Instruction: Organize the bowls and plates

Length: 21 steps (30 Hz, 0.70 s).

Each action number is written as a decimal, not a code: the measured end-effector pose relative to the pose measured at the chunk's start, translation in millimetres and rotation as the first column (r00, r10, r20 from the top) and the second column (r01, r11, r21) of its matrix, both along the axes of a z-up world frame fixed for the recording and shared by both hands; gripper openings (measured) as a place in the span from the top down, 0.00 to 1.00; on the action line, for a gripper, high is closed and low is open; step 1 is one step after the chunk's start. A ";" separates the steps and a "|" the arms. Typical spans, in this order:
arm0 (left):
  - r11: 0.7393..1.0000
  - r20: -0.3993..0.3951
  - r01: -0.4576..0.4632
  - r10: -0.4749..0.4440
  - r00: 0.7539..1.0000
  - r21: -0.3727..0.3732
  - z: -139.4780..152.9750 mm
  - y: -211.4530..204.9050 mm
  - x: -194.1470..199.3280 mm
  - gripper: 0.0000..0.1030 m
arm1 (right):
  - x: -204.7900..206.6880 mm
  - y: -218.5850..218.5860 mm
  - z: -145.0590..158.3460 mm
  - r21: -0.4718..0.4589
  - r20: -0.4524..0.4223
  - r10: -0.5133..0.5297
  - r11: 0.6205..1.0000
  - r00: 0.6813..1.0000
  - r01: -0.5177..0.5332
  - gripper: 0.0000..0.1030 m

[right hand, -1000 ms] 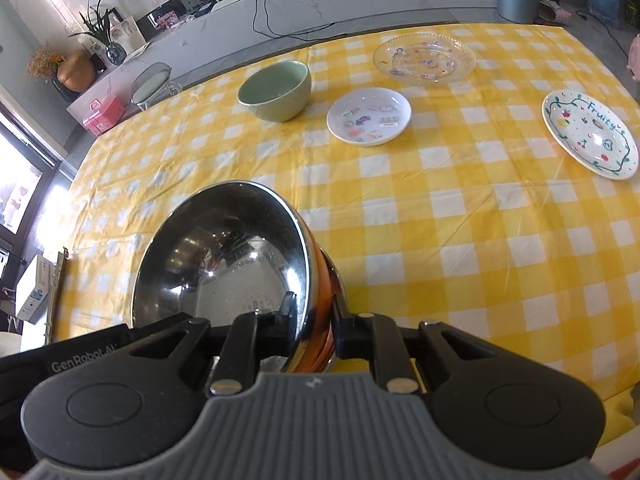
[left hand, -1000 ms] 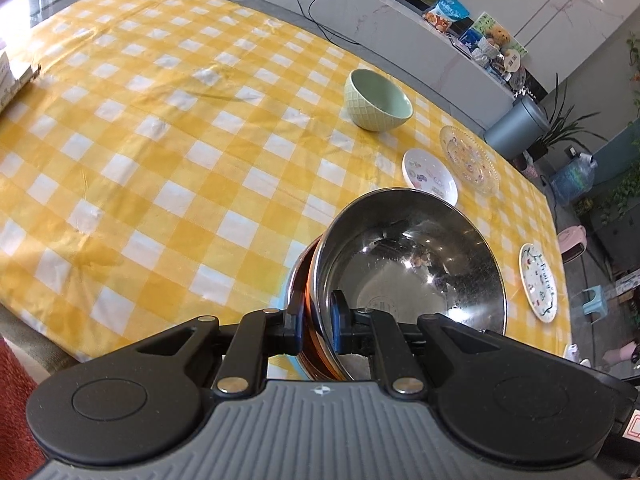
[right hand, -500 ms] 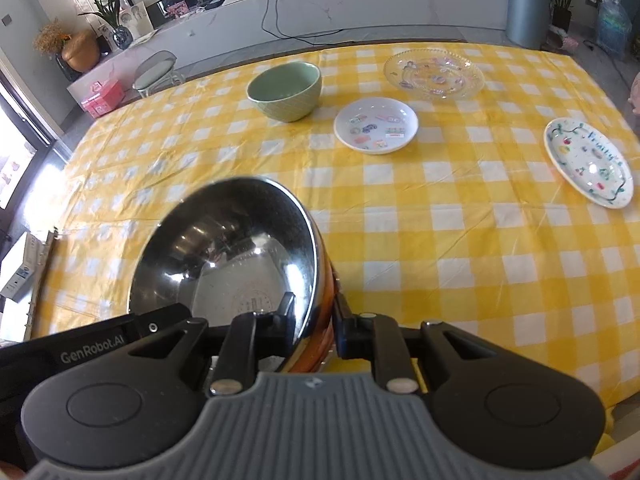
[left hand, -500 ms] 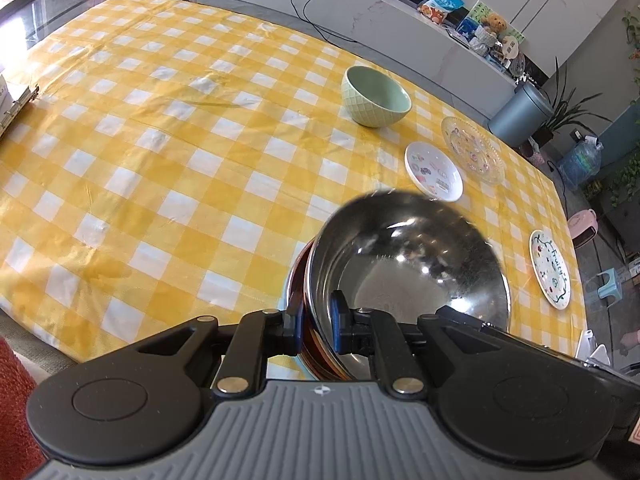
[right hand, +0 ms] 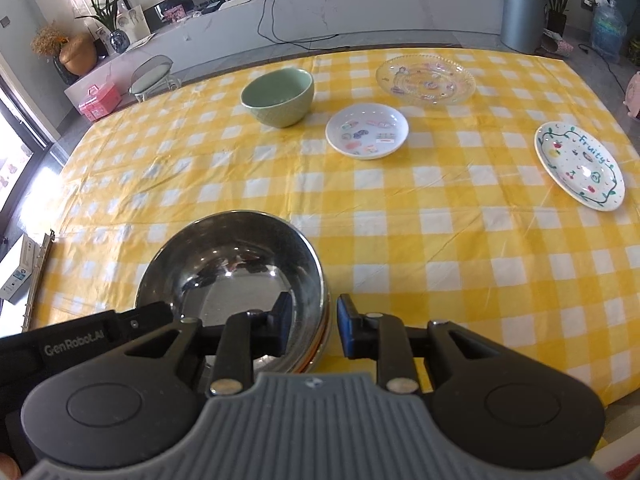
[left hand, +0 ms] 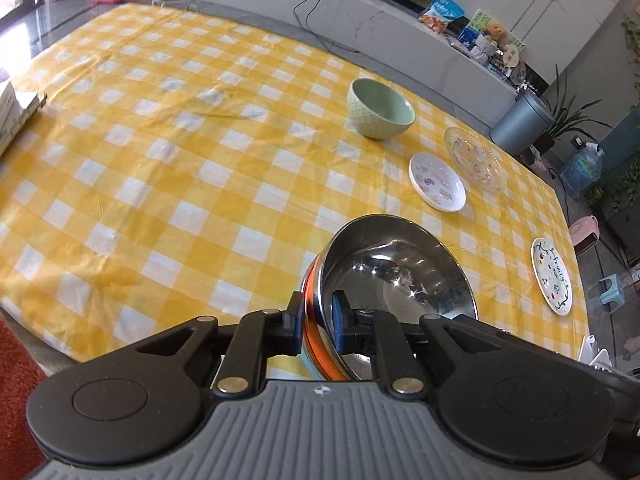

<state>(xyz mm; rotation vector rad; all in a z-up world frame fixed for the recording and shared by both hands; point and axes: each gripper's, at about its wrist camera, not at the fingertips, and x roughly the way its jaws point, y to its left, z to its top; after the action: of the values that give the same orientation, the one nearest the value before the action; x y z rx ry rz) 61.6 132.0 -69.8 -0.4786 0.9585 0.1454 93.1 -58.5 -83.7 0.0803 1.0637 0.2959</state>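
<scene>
Clamping the near rim of the steel bowl (left hand: 400, 276) at the counter's (left hand: 192, 168) front edge, the left gripper (left hand: 316, 322) is closed on it, while the right gripper (right hand: 310, 322) straddles the opposite rim, fingers (right hand: 349, 330) parted and its outer finger clear of the bowl.

There are two bowls, one shiny steel bowl (right hand: 236, 268) and one pale green ceramic bowl (right hand: 278, 97), and three plates: a small white plate with stickers (right hand: 367, 131), a clear glass plate (right hand: 425, 79) and a white plate with fruit drawings (right hand: 579, 165).

Bright daylight from the left, fisheye-bent edges, glare inside the steel bowl (right hand: 236, 268).
</scene>
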 end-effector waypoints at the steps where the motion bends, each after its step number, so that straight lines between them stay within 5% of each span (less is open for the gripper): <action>1: 1.000 0.003 0.004 -0.004 1.000 0.010 0.9 -1.2 -0.3 0.87 | -0.2 -1.5 0.1 0.007 0.003 -0.004 1.000 1.000 0.004 0.85; 3: 1.000 0.003 0.004 -0.004 1.000 0.021 0.2 -2.0 0.2 0.90 | -0.4 -4.2 -1.5 0.018 -0.007 -0.013 1.000 1.000 0.013 0.96; 9: 1.000 -0.005 0.001 -0.001 1.000 -0.008 -5.0 2.6 0.1 0.91 | -0.9 -8.7 -2.1 0.046 -0.009 -0.021 0.999 1.000 0.022 0.96; 14: 1.000 0.027 0.000 0.000 1.000 -0.018 10.0 7.0 -4.1 0.86 | -3.0 -11.0 3.1 0.049 0.009 -0.023 0.999 1.000 0.023 0.91; 21: 0.993 0.089 0.084 -0.091 0.992 0.084 43.5 0.0 5.0 0.77 | -6.3 -17.9 23.1 0.073 0.065 -0.035 0.997 0.997 0.030 0.84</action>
<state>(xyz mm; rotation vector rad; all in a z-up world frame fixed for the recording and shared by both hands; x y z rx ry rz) 66.6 132.1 -26.3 -0.3656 0.8780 0.0817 86.8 -76.4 -60.6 0.1513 0.9854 0.3054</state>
